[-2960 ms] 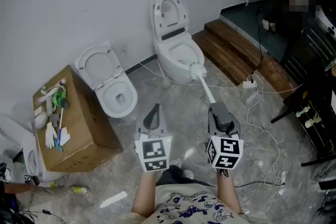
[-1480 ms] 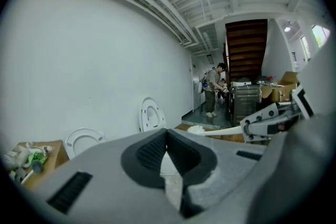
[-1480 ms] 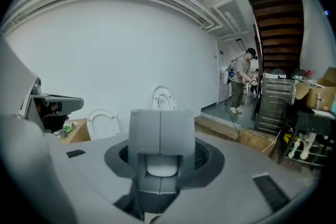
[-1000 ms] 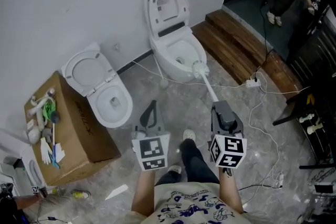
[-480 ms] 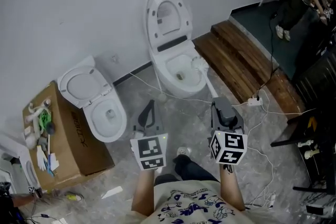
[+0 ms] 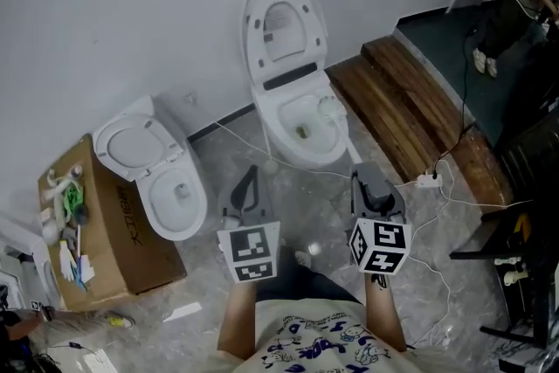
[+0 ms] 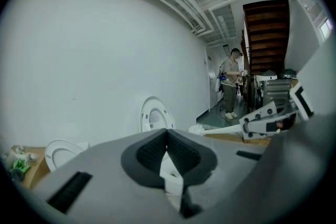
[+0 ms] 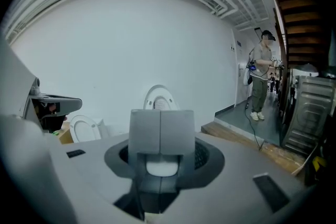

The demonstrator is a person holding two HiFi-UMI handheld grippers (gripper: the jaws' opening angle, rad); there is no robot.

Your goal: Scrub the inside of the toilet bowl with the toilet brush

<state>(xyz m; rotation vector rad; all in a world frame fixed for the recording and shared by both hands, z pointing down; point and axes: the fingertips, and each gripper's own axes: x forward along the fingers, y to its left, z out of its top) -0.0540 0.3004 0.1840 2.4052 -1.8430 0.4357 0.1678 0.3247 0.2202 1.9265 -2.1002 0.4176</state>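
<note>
Your head view shows the toilet brush [image 6: 329,108] with its white head at the right rim of the toilet bowl [image 6: 295,155]. The right gripper view hides that and shows only the handle's white end between its jaws. The left gripper view shows the brush side-on, and a person [image 7: 231,84] standing far off. Your forearms reach forward, side by side. Your right gripper [image 6: 362,175] is clamped on the brush handle. Your left gripper [image 6: 252,176] is closed, jaws together on nothing.
</note>
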